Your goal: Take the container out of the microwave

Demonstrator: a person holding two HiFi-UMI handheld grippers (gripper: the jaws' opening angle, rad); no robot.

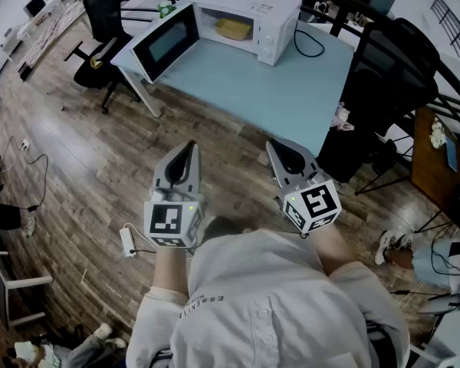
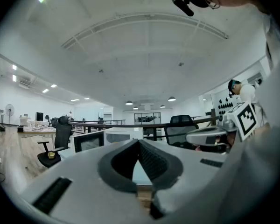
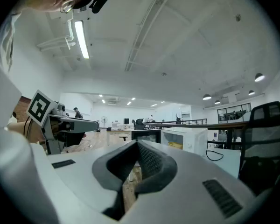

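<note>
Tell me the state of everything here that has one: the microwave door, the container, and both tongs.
microwave door: swung fully open.
container: inside the microwave, not yet taken out.
left tongs: shut, empty.
right tongs: shut, empty.

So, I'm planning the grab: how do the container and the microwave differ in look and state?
The microwave is white and boxy; the container is yellow and much smaller. The microwave stands on the table with its door swung open; the container sits inside its cavity. Neither is being touched.
</note>
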